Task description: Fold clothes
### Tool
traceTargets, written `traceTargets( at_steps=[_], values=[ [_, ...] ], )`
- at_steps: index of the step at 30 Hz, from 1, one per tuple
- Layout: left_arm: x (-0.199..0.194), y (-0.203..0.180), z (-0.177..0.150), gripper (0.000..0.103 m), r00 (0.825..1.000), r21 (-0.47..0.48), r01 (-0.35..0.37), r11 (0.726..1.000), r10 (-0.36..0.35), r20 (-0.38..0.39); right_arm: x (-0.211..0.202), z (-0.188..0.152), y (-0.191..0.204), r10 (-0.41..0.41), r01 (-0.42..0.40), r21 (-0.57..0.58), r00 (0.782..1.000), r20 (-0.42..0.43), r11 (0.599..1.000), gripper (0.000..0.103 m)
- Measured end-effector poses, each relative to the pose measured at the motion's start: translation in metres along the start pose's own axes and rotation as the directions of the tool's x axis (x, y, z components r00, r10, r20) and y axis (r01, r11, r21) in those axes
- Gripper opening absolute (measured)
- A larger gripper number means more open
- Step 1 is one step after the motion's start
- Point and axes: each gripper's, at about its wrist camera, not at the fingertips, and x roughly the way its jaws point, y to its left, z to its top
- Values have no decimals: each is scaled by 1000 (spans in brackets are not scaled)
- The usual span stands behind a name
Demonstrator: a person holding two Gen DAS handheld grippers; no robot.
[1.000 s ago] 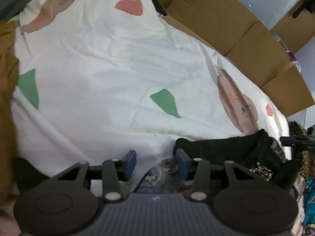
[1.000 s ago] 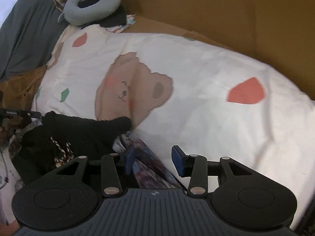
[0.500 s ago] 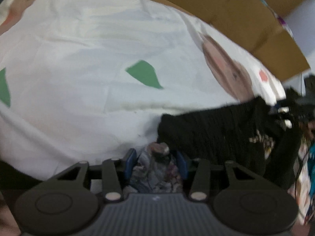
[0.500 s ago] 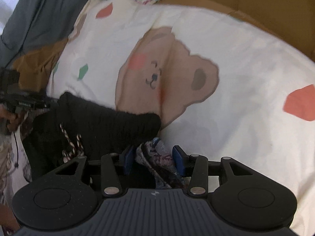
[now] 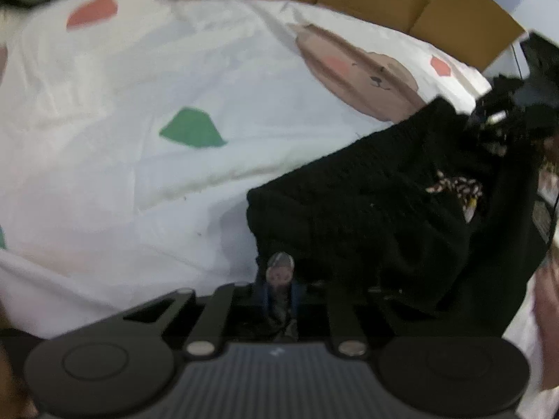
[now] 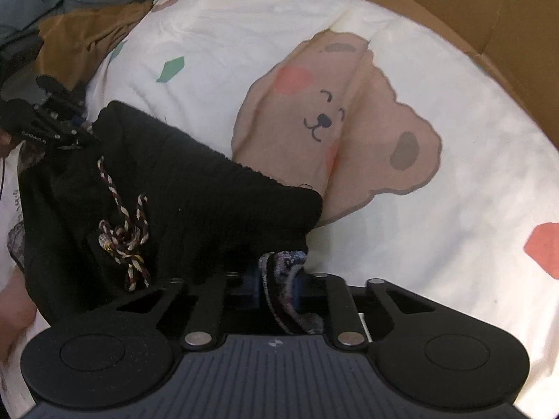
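Over the bear-print duvet (image 5: 146, 80), seen from the left wrist, the left gripper (image 5: 279, 289) has its fingers clamped together on a patterned, greyish edge of cloth (image 5: 278, 268). Just right of it the black knit garment (image 5: 367, 209) hangs bunched (this view is blurred), its twisted drawstring (image 5: 454, 186) dangling.

From the right wrist, the right gripper (image 6: 284, 288) pinches the same sort of patterned edge (image 6: 290, 262), fingers closed on it, below the duvet's bear face (image 6: 325, 122). The black knit (image 6: 195, 192) sags between the two holds, crumpled, no tidy fold visible; I judge the folding still lies ahead.
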Motion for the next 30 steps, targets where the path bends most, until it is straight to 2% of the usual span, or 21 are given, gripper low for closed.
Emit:
traceTargets(
  at_steps=[6,11,15,17,22,24,25,27,30],
  values=[
    [-31,-2,2,8,988,7,-93,996,91,128,-16,1,4,-69,70,-12,996,59,997,5],
    [-45,-10,14,5,960,35,-179,983,166,226,-29,6,-2,-134,130,40,983,124,991,4],
    [-50,-15,31,5,937,26,-217,976,200,287,-40,11,-7,-187,175,84,967,173,981,4],
    [-51,-14,38,5,928,18,-224,974,208,309,-46,13,-10,-214,197,107,957,196,975,4],
    [-49,6,58,4,919,-105,-158,982,185,349,-59,19,-16,-282,246,166,926,251,955,3],
    [-48,13,67,4,914,-143,-135,980,179,364,-63,22,-30,-262,191,261,927,269,946,3],
    [-46,12,70,4,912,-122,-151,981,185,366,-62,25,-35,-266,189,281,926,269,941,3],
    [-41,11,79,4,907,-85,-184,979,202,369,-56,31,-36,-300,235,251,917,263,939,3],
    [-35,18,89,4,901,-78,-209,975,223,372,-48,41,-37,-336,285,216,907,255,934,3]
  ],
)
